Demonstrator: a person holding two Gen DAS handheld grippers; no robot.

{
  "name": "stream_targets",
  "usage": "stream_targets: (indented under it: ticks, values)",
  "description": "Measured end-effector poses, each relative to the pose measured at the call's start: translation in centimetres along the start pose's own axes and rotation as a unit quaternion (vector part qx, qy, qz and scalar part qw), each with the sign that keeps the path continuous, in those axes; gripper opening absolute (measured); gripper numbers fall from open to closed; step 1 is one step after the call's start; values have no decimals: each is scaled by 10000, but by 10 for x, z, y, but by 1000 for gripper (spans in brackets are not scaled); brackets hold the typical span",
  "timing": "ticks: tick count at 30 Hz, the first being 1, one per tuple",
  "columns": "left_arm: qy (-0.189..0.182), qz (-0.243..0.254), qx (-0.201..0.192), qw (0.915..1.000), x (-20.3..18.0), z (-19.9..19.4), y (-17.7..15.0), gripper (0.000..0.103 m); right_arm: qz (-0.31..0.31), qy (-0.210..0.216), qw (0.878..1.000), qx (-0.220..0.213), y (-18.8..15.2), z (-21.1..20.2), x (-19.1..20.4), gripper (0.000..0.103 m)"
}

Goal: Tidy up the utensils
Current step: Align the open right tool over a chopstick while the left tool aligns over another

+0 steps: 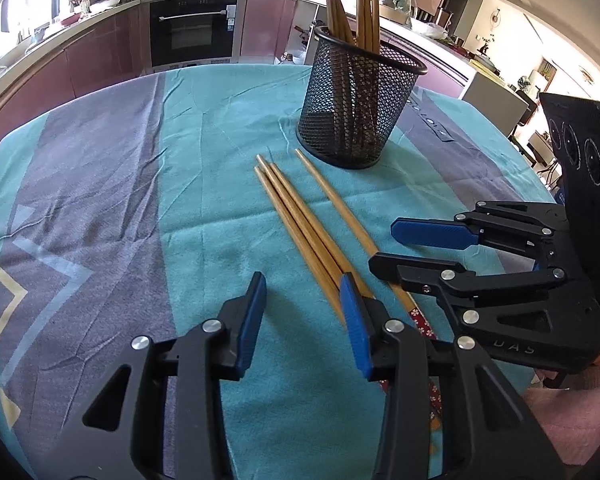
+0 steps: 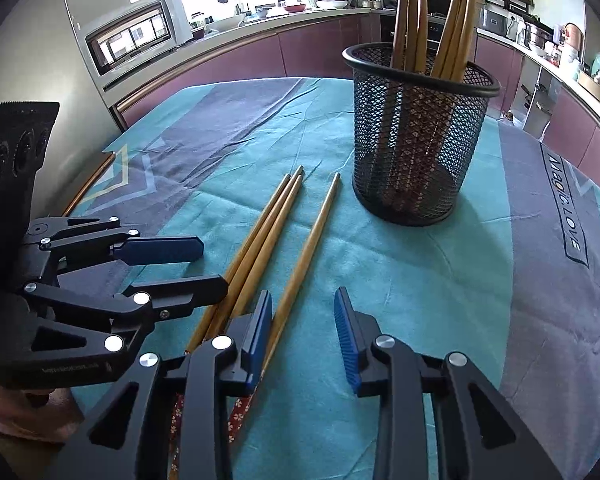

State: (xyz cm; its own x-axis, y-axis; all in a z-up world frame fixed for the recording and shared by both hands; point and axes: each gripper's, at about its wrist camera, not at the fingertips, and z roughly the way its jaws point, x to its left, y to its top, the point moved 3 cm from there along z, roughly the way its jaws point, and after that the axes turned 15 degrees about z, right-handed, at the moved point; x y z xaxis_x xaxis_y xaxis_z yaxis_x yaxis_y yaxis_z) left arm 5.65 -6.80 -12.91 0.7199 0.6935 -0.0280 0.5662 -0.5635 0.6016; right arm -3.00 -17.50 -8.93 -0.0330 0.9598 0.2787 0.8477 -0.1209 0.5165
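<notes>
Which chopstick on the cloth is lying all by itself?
The single chopstick nearest the mesh cup. The other three lie bunched together, touching.

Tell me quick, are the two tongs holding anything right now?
Left tongs: open, holding nothing; chopsticks lie beside them.
Right tongs: open, holding nothing.

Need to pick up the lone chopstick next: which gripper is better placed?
Probably the right gripper: the lone chopstick runs under its inner finger, while the left gripper sits beside the three bunched chopsticks.
</notes>
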Motion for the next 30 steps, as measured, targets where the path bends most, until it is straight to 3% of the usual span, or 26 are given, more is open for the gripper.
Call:
stream_targets:
  ticks: [3,5,6,11,17,30]
  values:
    - [-4,1,32,10000,1,-1,-1,30,6,12,10000,3,0,-1,-1,30]
    - [92,11,137,9999,5,-1,-3,15,8,19,10000,3,0,-1,-1,30]
    - [60,-38,125,9999,7,-2,-4,14,6,21,10000,4,0,-1,-1,30]
    - [-212,-65,-161,9996,3,-12,2,23,36,54,10000,3,0,-2,0,30]
    - [-90,38,44,9999,-5,3,6,28,36,88,10000,2,-1,-4,-2,30]
    - [-1,6,226,9997,10,-3,-1,20,-85,49,10000,13,1,-2,0,30]
